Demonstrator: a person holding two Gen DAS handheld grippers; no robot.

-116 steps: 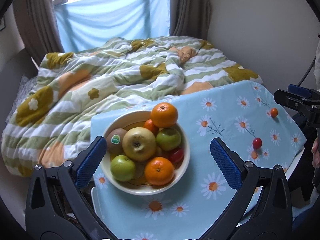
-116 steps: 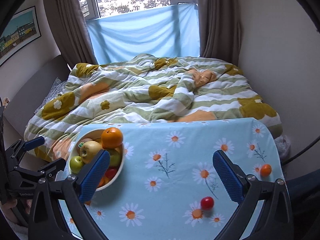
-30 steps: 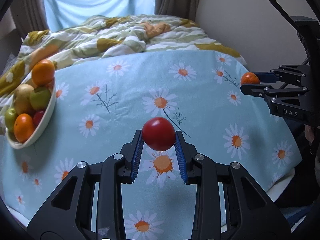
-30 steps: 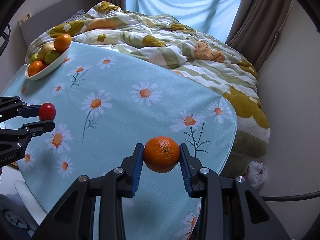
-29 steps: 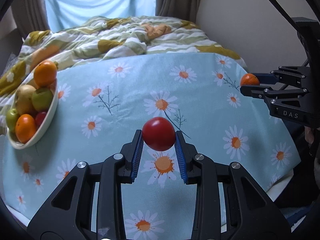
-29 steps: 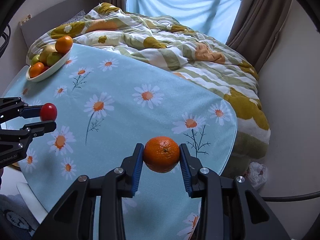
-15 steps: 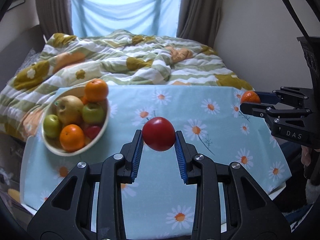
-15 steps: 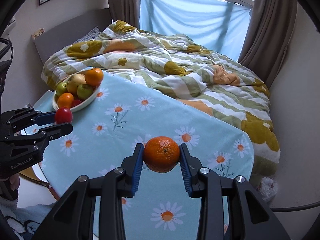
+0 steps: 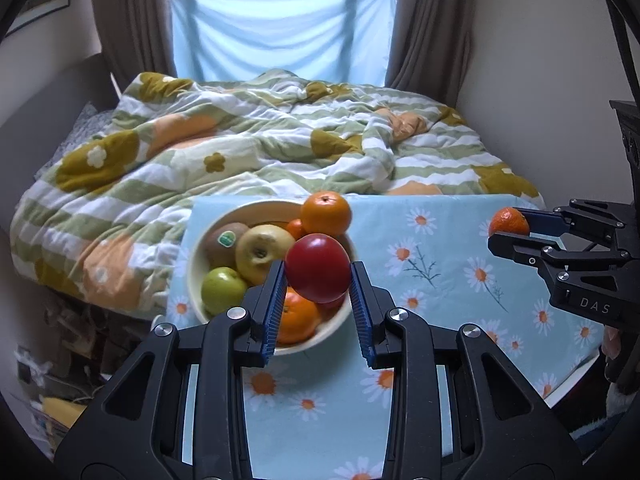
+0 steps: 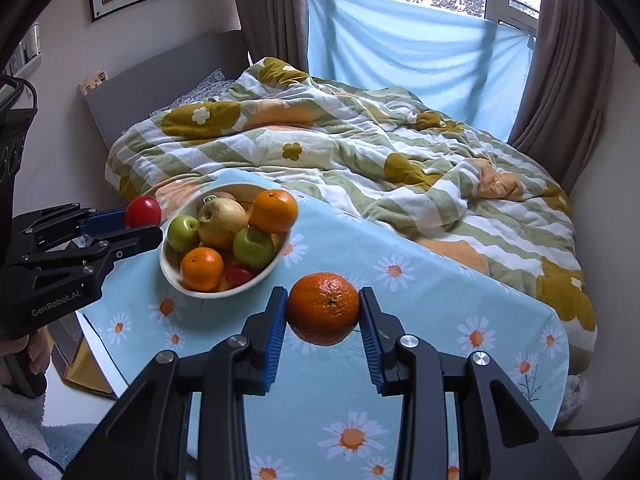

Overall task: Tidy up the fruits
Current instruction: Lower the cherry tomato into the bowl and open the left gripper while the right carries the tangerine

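My left gripper [image 9: 318, 280] is shut on a red tomato [image 9: 318, 267] and holds it in the air over the near rim of a cream fruit bowl [image 9: 200, 252]. The bowl holds oranges, green apples, a yellow pear and a kiwi. In the right wrist view the bowl [image 10: 170, 270] sits at the table's left end, with the left gripper [image 10: 140, 220] and its tomato [image 10: 143, 211] just left of it. My right gripper [image 10: 323, 312] is shut on a small orange [image 10: 323, 308], held above the table right of the bowl; it also shows in the left wrist view [image 9: 508, 226].
The table carries a light blue daisy-print cloth [image 10: 400, 360]. Behind it lies a bed with a green, white and orange striped quilt [image 9: 260, 152]. A wall [image 9: 540, 80] stands close on the right. The floor drops off left of the table [image 9: 80, 340].
Both grippers have swung left toward the bowl with their fruit. The tomato now hangs over the bowl's near rim, and the orange is nearer the bowl.
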